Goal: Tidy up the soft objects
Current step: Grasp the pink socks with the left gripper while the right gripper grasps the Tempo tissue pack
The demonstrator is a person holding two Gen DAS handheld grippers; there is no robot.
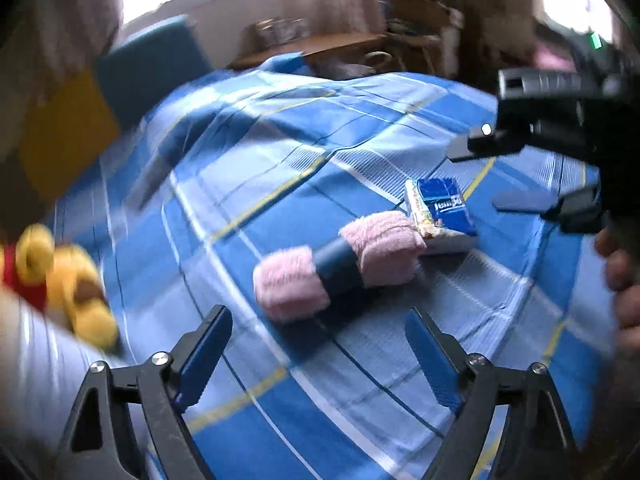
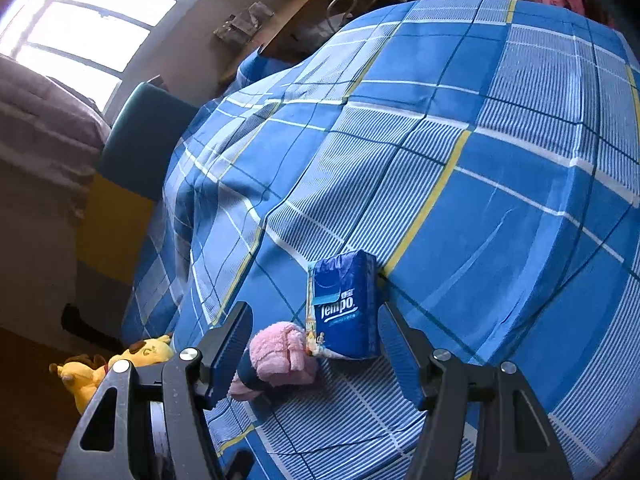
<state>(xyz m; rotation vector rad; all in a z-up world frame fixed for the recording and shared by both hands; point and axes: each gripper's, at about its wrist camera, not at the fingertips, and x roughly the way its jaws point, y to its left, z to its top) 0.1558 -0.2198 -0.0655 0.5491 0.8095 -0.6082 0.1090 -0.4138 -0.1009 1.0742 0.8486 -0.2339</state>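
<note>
The fingers of the left gripper stand spread wide with nothing between them, hovering over the bed just short of a pink fluffy roll. The right gripper also has its fingers apart — they flank the roll and a blue Tempo tissue pack without pressing on either. No container shows in either view; every soft thing lies loose on the blue checked bedspread. The roll is pale pink and fuzzy, cinched round its middle by a dark blue band so that both ends puff out. One end touches the tissue pack, a glossy blue packet with white lettering lying flat on the cover. A yellow plush toy with a red patch sits near the bed's edge, well apart from the roll — blurred in the left wrist view.
</note>
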